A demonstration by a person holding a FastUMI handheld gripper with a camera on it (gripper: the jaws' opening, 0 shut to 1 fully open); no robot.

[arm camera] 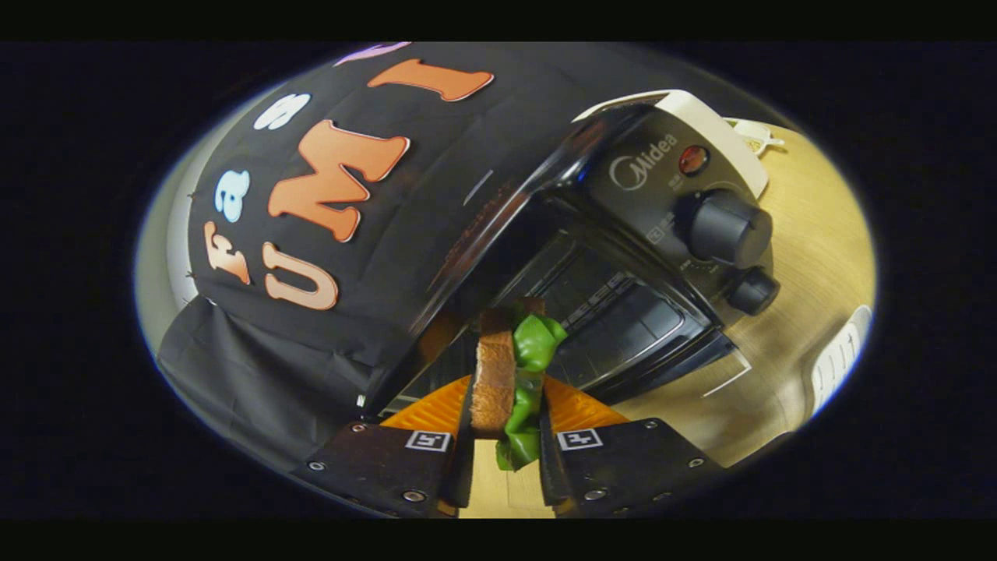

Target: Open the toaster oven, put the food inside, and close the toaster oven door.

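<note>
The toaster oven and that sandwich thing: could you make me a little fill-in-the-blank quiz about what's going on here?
1. The gripper is shut on a ____ of bread and green lettuce.
2. The toaster oven door stands ____.
3. The oven's control panel carries ____ black knobs.
4. The oven sits on a ____ table.

Missing words: sandwich; open; two; wooden

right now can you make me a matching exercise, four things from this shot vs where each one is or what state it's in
Things:
1. sandwich
2. toaster oven door
3. red indicator light
4. claw

Places or states:
A. above the two knobs on the control panel
B. shut on the food
C. open, folded down
D. held between the fingers, just in front of the oven opening

Pairs: 1-D, 2-C, 3-A, 4-B
</note>
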